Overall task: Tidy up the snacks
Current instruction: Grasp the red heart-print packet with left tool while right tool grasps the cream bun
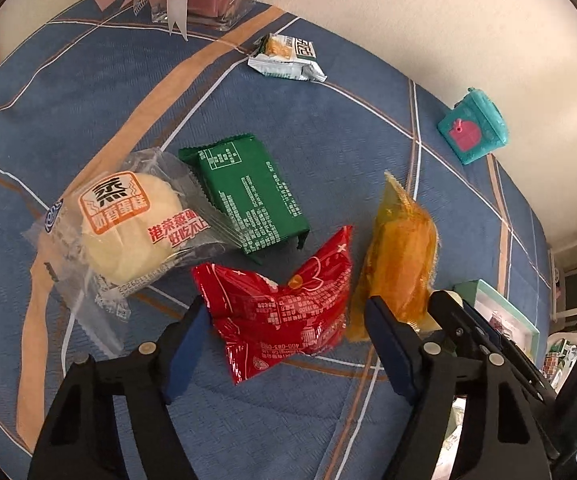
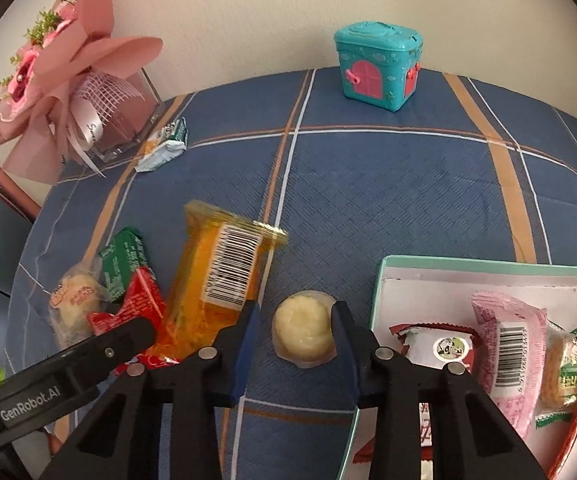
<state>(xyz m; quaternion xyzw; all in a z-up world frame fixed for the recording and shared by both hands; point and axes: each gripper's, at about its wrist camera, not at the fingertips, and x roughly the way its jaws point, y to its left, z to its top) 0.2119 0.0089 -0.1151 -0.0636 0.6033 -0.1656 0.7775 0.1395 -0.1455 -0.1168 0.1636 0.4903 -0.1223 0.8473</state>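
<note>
My left gripper [image 1: 284, 320] is open, its jaws on either side of a red snack packet [image 1: 284, 312] on the blue tablecloth. Around it lie a steamed cake in clear wrap [image 1: 128, 228], a dark green packet [image 1: 248, 196] and an orange packet [image 1: 400, 260]. My right gripper [image 2: 294, 320] is open, its jaws on either side of a small pale yellow jelly cup [image 2: 304, 330]. A mint-rimmed box [image 2: 384, 280] to the right holds several wrapped snacks. A green-white packet [image 2: 164, 148] lies far left, also in the left wrist view [image 1: 286, 58].
A teal toy house box [image 2: 378, 68] stands at the table's far edge. A pink bouquet in a clear vase [image 2: 72, 92] stands at the back left. The left gripper's arm [image 2: 60, 372] reaches in beside the orange packet [image 2: 216, 276].
</note>
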